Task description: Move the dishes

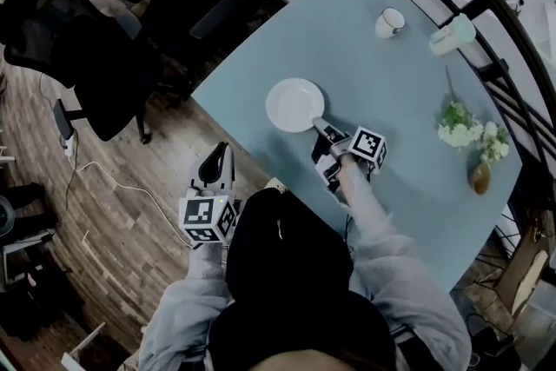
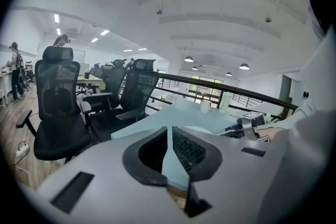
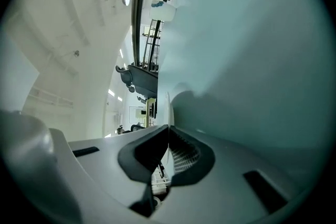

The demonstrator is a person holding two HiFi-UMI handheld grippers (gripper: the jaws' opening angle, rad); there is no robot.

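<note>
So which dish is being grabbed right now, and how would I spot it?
Look at the pale blue table beside the railing. Near its edge closest to the person lies a white plate, flat, round and empty. Unlike the small white cup at the far side, it is the one whose rim the right gripper pinches in its jaws.

Plate: on the table, by its near-left corner.
Cup: near the far edge.
Flowers: far edge, right of the plate.
Chairs: beyond the left edge.
</note>
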